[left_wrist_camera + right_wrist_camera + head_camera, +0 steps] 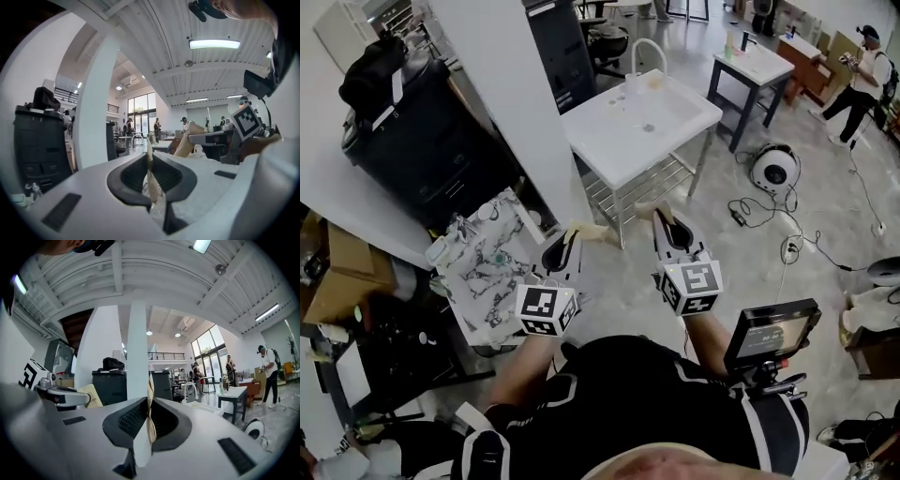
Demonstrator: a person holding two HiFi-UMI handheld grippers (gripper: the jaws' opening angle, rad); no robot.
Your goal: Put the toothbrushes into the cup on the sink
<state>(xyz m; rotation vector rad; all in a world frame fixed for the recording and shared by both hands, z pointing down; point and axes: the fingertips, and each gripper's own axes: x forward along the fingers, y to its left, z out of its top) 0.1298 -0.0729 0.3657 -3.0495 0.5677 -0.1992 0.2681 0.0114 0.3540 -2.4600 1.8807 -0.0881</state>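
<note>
Slippage was judged the chief risk: the left toothbrush (149, 157) and the right toothbrush (151, 397), each a thin tan strip, were pinched flat between narrow pads, so a jolt on the way to the sink (675, 127) could let one twist loose and drop to the floor (637, 291). The left gripper (151, 174) was seen closed on the left toothbrush, which stood upright between its jaws; the right gripper (149, 422) was closed on the right toothbrush in the same way. A second risk lay at the cup (631, 86), which appeared as a small clear vessel at the back of the sink beside the faucet (645, 49). Its outline could hardly be made out, and it could be knocked over if a toothbrush were brought in at a slant or if both were lowered together.

Both grippers were held side by side, close in front of the person (647, 403), and pointed forward toward the sink with the marker cubes (546, 309) turned up. They stood well apart from the sink, with bare floor between, and neither toothbrush was near the cup.
</note>
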